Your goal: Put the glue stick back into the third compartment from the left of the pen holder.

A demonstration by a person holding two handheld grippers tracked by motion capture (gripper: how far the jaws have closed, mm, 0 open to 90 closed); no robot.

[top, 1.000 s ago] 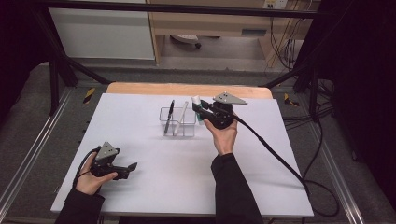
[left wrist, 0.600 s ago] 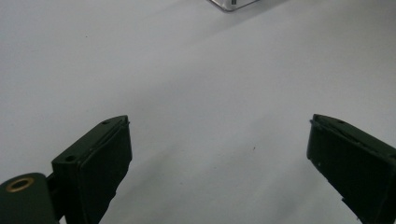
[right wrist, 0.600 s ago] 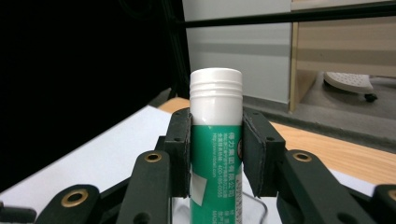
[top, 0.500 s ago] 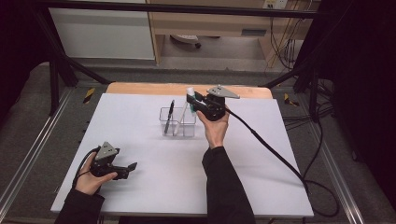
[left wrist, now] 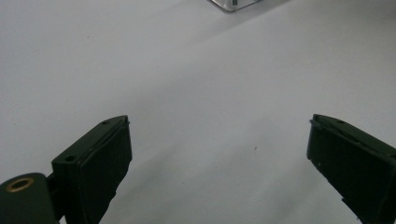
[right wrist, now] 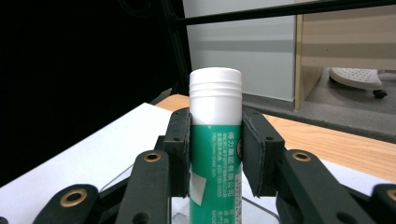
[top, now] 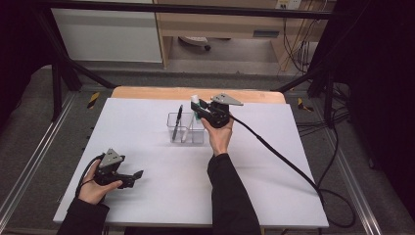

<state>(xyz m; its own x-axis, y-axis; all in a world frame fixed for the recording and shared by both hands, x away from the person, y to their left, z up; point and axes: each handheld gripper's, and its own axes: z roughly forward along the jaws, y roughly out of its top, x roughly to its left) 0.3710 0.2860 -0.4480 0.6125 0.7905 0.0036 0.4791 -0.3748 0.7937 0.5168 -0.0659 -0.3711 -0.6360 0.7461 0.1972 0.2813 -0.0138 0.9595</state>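
My right gripper (top: pixel 199 110) is shut on a green glue stick (right wrist: pixel 215 154) with a white cap, held upright between the pads. In the high view the glue stick (top: pixel 195 106) hangs over the right end of a clear plastic organiser (top: pixel 185 131), which holds a black pen (top: pixel 177 122) and a white pen. My left gripper (top: pixel 137 175) rests on the white table sheet near the front left, held by a hand. In the left gripper view its jaws stand wide apart over bare white sheet, the left gripper (left wrist: pixel 219 154) open with nothing between them.
A white sheet (top: pixel 147 156) covers the table, with a wooden strip (top: pixel 147 93) along the far edge. A black cable (top: pixel 279 152) trails from the right gripper across the sheet to the right. A corner of the organiser (left wrist: pixel 232 4) shows at the top of the left gripper view.
The right gripper has carried the glue stick left and slightly down, from beside the organiser to above its right end. The left gripper has stayed put.
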